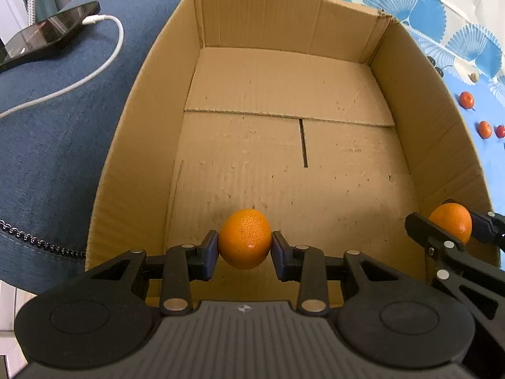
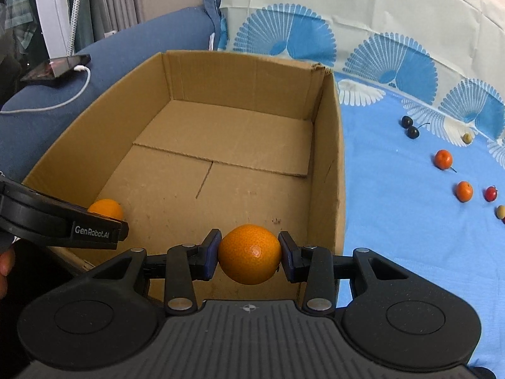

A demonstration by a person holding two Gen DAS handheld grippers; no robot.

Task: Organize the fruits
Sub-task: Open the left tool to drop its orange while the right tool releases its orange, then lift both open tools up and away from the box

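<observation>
Left gripper pinching a mandarin across its middle, low over the near floor of the cardboard box. Right gripper clamped likewise on a second mandarin by the right wall. Likely light, soft-skinned, easily bruised; gentle squeeze at the widest girth.

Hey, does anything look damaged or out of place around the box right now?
Only minor wear: the cardboard box has a ragged, torn top edge at its far right corner, and its floor is scuffed. Each gripper holds its orange cleanly; nothing has spilled.
</observation>
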